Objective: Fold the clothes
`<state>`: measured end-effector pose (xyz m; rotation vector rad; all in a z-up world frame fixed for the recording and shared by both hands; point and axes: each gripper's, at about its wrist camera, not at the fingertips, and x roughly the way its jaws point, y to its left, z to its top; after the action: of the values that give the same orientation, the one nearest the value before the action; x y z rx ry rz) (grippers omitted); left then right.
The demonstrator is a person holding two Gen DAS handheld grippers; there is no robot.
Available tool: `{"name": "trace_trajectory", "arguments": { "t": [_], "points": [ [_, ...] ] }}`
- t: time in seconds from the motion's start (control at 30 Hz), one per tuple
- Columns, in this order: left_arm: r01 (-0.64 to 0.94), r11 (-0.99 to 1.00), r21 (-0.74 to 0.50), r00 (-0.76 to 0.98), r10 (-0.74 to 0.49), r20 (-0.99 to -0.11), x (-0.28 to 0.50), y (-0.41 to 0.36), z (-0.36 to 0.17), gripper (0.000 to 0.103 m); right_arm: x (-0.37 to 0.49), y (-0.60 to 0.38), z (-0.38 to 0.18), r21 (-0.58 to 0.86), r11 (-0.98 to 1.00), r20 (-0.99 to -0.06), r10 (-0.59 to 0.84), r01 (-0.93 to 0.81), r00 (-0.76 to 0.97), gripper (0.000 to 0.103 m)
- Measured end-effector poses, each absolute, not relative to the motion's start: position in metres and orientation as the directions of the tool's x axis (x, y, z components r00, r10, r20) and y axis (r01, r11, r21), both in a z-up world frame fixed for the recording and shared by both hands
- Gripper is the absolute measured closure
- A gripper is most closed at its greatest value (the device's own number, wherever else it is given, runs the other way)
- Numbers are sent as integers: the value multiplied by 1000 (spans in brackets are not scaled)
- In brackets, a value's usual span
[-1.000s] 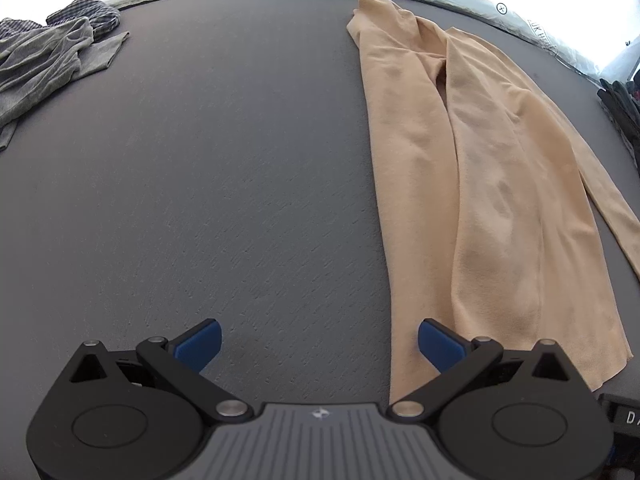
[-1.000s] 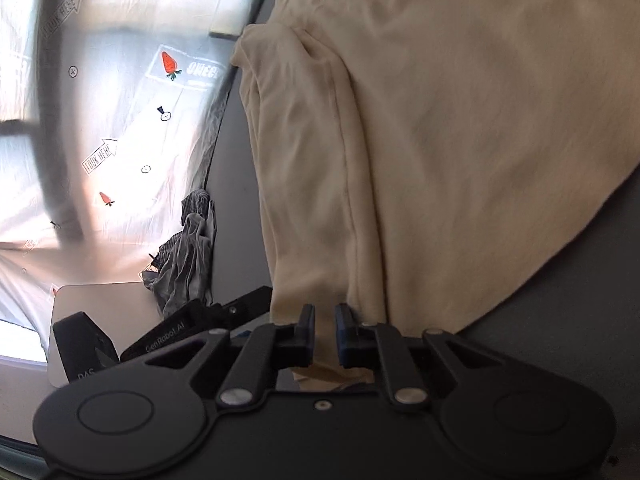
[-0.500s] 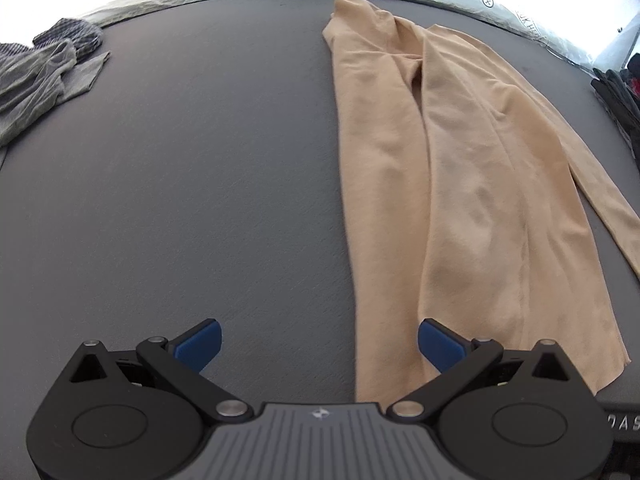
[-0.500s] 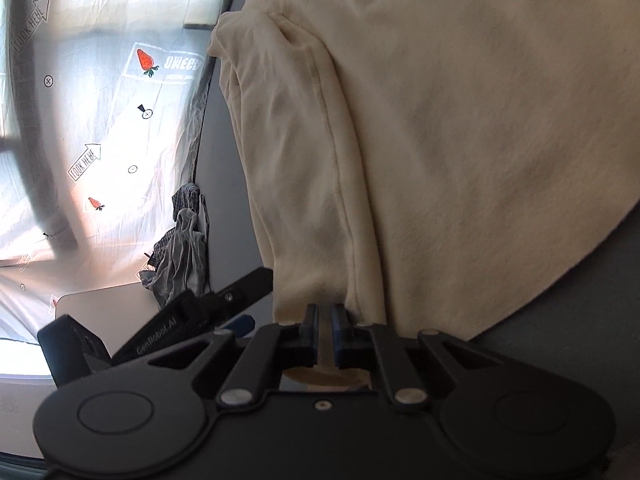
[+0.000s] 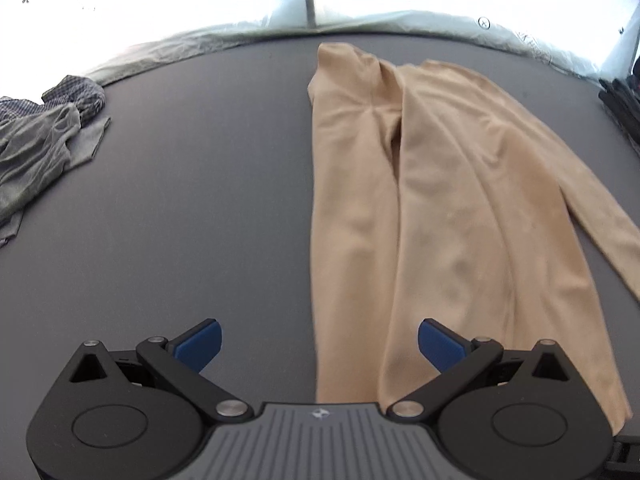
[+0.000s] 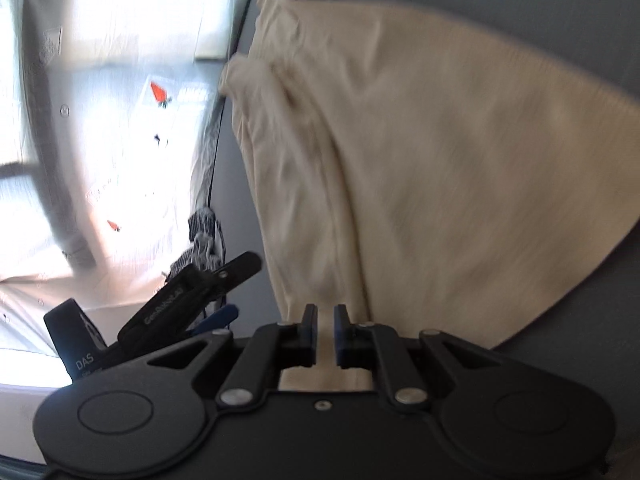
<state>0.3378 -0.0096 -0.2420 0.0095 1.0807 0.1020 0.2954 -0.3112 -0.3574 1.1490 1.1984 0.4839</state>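
A tan long-sleeved garment [image 5: 432,208] lies lengthwise on the dark grey table [image 5: 200,200], its near hem reaching under my left gripper. My left gripper [image 5: 319,342] is open and empty, its blue pads straddling the garment's left edge. In the right wrist view the same tan garment [image 6: 420,168] hangs stretched and lifted. My right gripper [image 6: 326,320] is shut on a fold of its edge, with cloth showing between the jaws.
A heap of grey and checked clothes [image 5: 44,136] lies at the table's far left. Dark items [image 5: 624,108] sit at the far right edge. A white sheet with carrot prints [image 6: 120,120] hangs beyond the table. The left gripper's body [image 6: 160,304] shows in the right wrist view.
The left gripper has slid right and tilted up, so the garment's left edge now sits between its pads. The right gripper keeps its hold and has swung, pulling the cloth.
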Motion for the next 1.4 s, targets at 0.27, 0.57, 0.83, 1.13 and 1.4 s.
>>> {"name": "trace_trajectory", "arguments": {
  "t": [0.27,0.57,0.83,1.13,1.4],
  "points": [
    [-46,992,116,464,124,-877,360,-43,-248,0,321,-369,-345,859,449,-511,743,245,432,93],
    [-4,972,234,425,213,-880,362,-72,-278,0,359,-422,-292,542,837,-715,414,73,564,81],
    [-128,990,63,328,103,-939,373,-48,-283,0,372,-458,-286,96,987,-778,-6,128,628,64],
    [-137,991,-11,358,39,-933,366,-42,-287,0,375,-472,-291,-1,999,-796,-30,48,605,84],
    [-129,991,-21,369,28,-929,360,-41,-286,0,370,-463,-282,87,992,-794,15,90,607,99]
  ]
}}
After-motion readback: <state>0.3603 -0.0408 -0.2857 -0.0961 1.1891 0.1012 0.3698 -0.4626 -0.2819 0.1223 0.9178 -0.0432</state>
